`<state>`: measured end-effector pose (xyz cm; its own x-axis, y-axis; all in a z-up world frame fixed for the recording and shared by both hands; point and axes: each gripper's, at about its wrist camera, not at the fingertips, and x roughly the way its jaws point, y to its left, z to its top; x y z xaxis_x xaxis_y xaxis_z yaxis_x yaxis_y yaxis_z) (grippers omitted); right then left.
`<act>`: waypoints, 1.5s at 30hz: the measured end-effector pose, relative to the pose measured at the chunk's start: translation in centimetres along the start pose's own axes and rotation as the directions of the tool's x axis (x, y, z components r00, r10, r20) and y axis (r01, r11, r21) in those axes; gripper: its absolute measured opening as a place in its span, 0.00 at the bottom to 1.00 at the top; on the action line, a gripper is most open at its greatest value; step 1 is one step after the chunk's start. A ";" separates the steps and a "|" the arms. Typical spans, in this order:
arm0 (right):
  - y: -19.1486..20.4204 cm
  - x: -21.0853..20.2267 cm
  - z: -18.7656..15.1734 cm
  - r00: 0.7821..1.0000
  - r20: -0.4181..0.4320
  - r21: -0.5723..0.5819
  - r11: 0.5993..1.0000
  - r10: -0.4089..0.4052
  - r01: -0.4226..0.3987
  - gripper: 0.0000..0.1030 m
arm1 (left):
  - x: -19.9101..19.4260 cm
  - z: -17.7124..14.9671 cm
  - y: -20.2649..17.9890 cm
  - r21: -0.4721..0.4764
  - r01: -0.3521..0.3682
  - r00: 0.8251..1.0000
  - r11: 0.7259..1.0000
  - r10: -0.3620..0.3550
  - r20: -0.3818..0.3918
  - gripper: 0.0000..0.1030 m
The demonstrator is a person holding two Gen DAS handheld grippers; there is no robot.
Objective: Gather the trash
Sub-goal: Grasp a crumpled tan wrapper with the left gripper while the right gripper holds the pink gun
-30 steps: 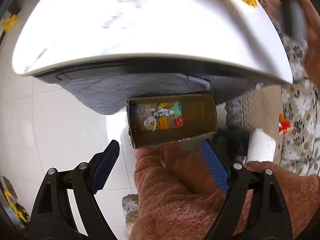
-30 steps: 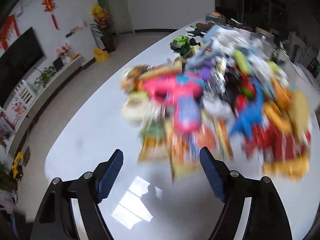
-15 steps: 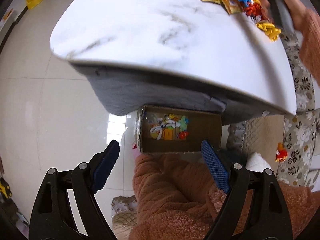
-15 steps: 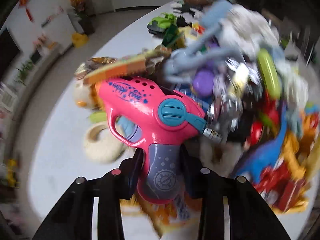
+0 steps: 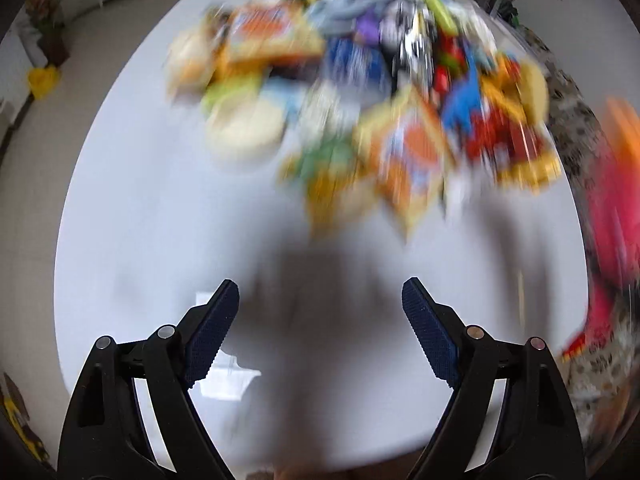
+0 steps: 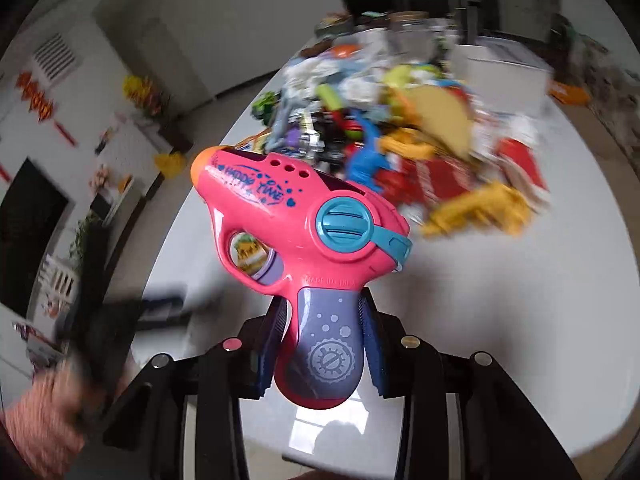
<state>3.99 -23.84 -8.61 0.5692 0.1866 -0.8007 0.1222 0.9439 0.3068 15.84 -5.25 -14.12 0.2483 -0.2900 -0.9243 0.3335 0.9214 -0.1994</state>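
Right tool [image 6: 323, 354] clamped on pink toy gun [image 6: 296, 220] grip, barrel far-left. Left tool [image 5: 320, 328] apart, empty; pile [image 5: 360, 92] far across table [image 5: 152, 220].

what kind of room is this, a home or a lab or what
Most likely a home living room. A white oval table is heaped with toys and snack wrappers, red festive decorations hang on the wall, and a flower arrangement stands beside a low TV cabinet.

The right gripper [image 6: 322, 344] is clamped on the purple handle of the pink toy gun [image 6: 304, 220], one pad on each side of it. Left of that gun, a pink-sleeved arm [image 6: 36, 420] shows blurred. The left gripper [image 5: 320, 320] stands wide apart, nothing between its pads.
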 end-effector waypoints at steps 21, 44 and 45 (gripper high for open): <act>-3.4 -4.8 -7.6 1.000 -0.006 0.112 0.993 -0.027 0.027 0.36 | 1.4 7.5 -1.1 -0.048 -0.099 0.994 0.994 0.101 0.038 0.22; 1.6 -2.4 -13.0 0.970 -0.241 -0.164 0.983 0.041 -0.082 0.36 | -8.4 -17.3 -3.3 0.229 0.000 1.000 0.974 -0.004 0.016 0.22; 1.6 -2.3 -14.2 0.964 -0.262 -0.173 0.982 0.033 -0.080 0.36 | -7.6 -19.0 -3.4 0.242 -0.004 1.000 0.970 0.010 -0.024 0.22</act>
<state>-8.69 -18.91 -13.61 0.3397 0.2824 -0.8971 -0.0661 0.9587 0.2767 -4.51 -1.28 -12.56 0.2298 -0.2749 -0.9336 0.5426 0.8325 -0.1116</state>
